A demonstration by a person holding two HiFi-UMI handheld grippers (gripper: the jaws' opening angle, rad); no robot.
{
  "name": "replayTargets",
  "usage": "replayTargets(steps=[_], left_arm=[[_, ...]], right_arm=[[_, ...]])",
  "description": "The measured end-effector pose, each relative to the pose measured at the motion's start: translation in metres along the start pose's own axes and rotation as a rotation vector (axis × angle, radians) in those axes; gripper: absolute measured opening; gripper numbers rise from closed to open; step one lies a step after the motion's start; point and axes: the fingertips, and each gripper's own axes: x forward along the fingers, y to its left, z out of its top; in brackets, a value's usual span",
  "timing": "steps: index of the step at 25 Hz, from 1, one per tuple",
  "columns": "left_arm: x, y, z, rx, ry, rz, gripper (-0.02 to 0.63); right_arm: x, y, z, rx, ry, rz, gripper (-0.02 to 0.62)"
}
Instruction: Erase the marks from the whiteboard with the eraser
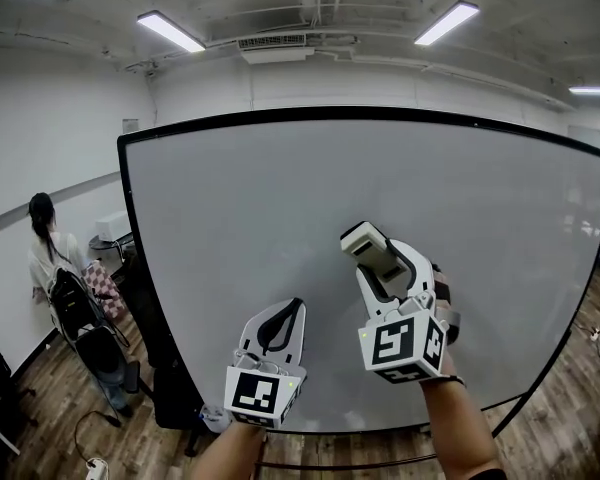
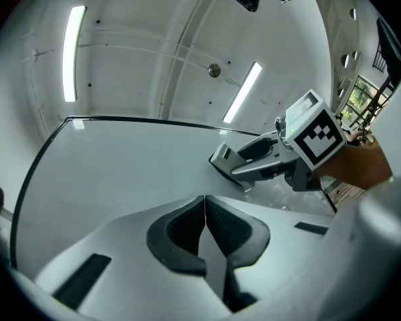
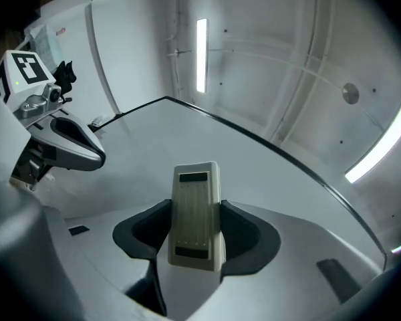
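My right gripper (image 1: pixel 377 264) pinches the eraser (image 3: pixel 195 214) by its long sides, near the whiteboard's (image 1: pixel 260 208) middle. It looks light, rigid and slick (so squeeze firmly). The left gripper's (image 2: pixel 204 211) jaws are pressed together, empty.

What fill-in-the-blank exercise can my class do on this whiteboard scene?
1. The right gripper is shut on the ____.
2. The left gripper is ____ and holds nothing.
3. In the head view, a person is to the ____ of the whiteboard.
Missing words: eraser; shut; left.
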Motion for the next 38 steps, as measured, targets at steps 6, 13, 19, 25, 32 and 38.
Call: replayTargets(steps=[6, 13, 19, 25, 32, 38], left_arm=[[0.011, 0.013, -0.002, -0.019, -0.016, 0.035, 0.021], [0.025, 0.018, 0.010, 0.027, -0.049, 0.044, 0.021], [0.029, 0.012, 0.026, -0.016, -0.053, 0.052, 0.021], [0.025, 0.017, 0.019, -0.004, -0.049, 0.057, 0.021], [0.023, 0.017, 0.017, 0.011, -0.044, 0.062, 0.020], [0.021, 0.011, 0.012, 0.005, -0.044, 0.041, 0.021]], right_arm=[[0.021, 0.026, 0.000, -0.013, 0.021, 0.040, 0.250], [0.027, 0.007, 0.002, 0.014, 0.037, 0.007, 0.250], [0.020, -0.049, -0.014, 0.063, 0.084, -0.075, 0.250], [0.010, -0.108, -0.046, 0.082, 0.147, -0.219, 0.252], [-0.005, -0.150, -0.060, 0.057, 0.175, -0.289, 0.252], [-0.031, -0.122, -0.054, 0.257, 0.016, -0.235, 0.253]])
